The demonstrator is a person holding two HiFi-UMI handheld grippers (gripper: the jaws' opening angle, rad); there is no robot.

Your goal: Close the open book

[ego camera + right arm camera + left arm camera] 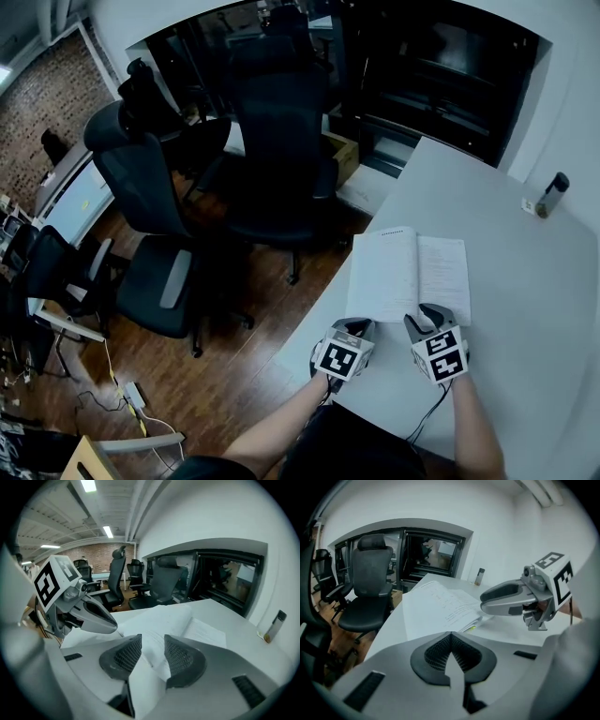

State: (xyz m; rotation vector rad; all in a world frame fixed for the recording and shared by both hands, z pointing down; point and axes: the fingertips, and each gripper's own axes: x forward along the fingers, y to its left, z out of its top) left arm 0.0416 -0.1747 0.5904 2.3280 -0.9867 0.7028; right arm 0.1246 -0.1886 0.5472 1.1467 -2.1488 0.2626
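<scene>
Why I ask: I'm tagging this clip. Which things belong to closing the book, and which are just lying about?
Job in hand:
- open book, lying flat on the white table
- left gripper, jaws together
- right gripper, jaws apart at the book's near edge

Lying about:
- dark bottle at the table's far side
- office chairs on the floor

Head camera looks steeply down on the surface; cameras on the left claw and right claw sit low, facing across it; all three share the book
</scene>
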